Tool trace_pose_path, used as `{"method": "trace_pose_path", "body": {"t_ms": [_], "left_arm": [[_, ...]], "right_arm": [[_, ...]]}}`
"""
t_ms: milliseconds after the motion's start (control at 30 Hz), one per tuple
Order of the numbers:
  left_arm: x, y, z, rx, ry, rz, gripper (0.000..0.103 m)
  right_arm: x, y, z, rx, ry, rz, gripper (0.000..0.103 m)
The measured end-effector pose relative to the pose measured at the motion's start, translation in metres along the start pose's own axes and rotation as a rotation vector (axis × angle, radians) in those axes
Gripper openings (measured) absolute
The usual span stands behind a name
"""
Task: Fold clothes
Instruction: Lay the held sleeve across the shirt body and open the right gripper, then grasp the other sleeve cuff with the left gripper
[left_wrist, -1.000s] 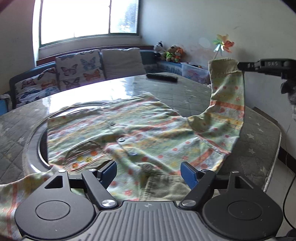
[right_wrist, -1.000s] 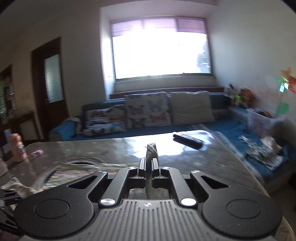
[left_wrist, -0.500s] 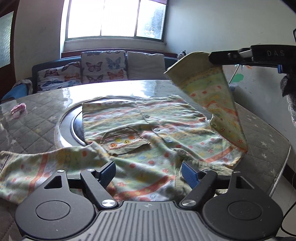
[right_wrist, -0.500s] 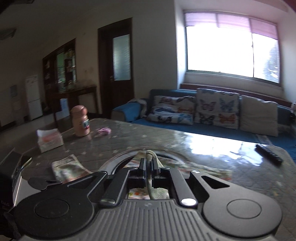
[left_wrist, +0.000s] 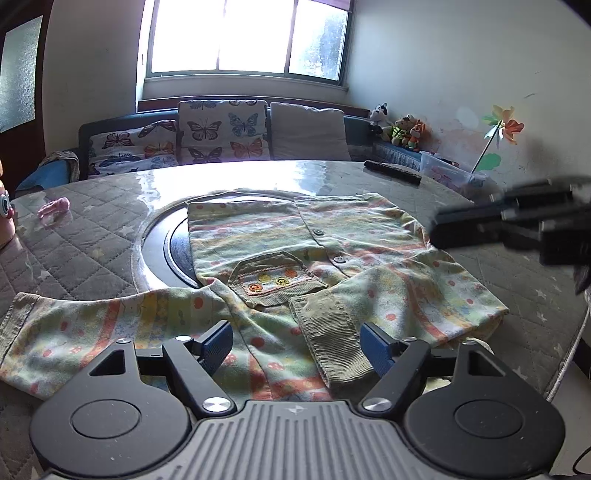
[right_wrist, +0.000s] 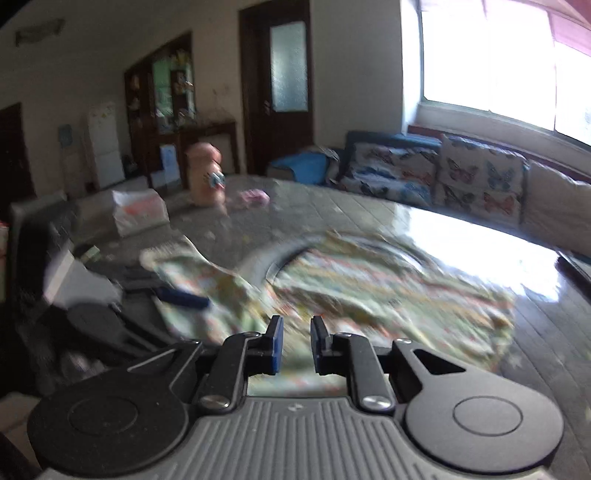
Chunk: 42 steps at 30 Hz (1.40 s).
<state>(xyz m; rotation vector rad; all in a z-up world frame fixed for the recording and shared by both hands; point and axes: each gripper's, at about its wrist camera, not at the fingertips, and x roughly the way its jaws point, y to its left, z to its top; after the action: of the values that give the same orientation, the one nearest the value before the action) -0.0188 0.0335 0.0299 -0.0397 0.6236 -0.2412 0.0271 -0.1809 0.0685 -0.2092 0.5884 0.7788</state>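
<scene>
A pale green patterned child's shirt (left_wrist: 354, 236) lies buttoned and face up on the round table. Its right sleeve is folded across the chest, and the ribbed cuff (left_wrist: 332, 339) rests between the wide-apart fingers of my left gripper (left_wrist: 295, 345), which is open with its jaws closing slightly. The other sleeve (left_wrist: 74, 328) stretches out flat to the left. My right gripper (right_wrist: 297, 341) hovers low over the shirt (right_wrist: 369, 288), its jaws opening with nothing between them. In the left wrist view the right gripper (left_wrist: 498, 225) shows blurred at the shirt's right side.
The shirt partly covers a dark turntable ring (left_wrist: 162, 240) in the quilted table. A remote control (left_wrist: 391, 173) lies at the far side, a small pink object (left_wrist: 53, 206) at the left. A pink bottle (right_wrist: 205, 177) and a tissue pack (right_wrist: 138, 212) stand beyond. The table edge (left_wrist: 554, 373) drops off at the right.
The right gripper swung the raised sleeve over the shirt, came down and let it go. The sleeve now lies folded on the chest. The right jaws have parted.
</scene>
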Motion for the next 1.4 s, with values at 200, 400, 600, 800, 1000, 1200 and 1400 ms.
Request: {"method": "trace_pose_path", "body": {"t_ms": [200, 400, 600, 800, 1000, 1200, 1400], "left_arm": [[0.013, -0.008, 0.009, 0.028, 0.016, -0.034, 0.066], [0.035, -0.008, 0.013, 0.017, 0.066, -0.041, 0.050], [0.048, -0.006, 0.018, 0.011, 0.091, -0.045, 0.047], [0.058, -0.003, 0.018, -0.007, 0.112, -0.050, 0.047], [0.063, -0.003, 0.018, -0.003, 0.114, -0.032, 0.017], [0.050, -0.006, 0.024, 0.028, 0.042, 0.029, 0.003], [0.059, -0.003, 0.021, 0.021, 0.061, 0.044, 0.003]], "right_arm": [[0.002, -0.054, -0.047, 0.129, 0.113, -0.134, 0.016], [0.005, -0.082, -0.075, 0.190, 0.172, -0.202, 0.013], [0.007, -0.096, -0.056, 0.169, 0.121, -0.242, 0.016], [0.034, -0.116, -0.044, 0.162, 0.102, -0.280, 0.016], [0.049, -0.118, -0.050, 0.154, 0.131, -0.290, 0.016], [0.050, -0.116, -0.050, 0.125, 0.137, -0.303, 0.017], [0.048, -0.109, -0.044, 0.100, 0.132, -0.313, 0.020]]}}
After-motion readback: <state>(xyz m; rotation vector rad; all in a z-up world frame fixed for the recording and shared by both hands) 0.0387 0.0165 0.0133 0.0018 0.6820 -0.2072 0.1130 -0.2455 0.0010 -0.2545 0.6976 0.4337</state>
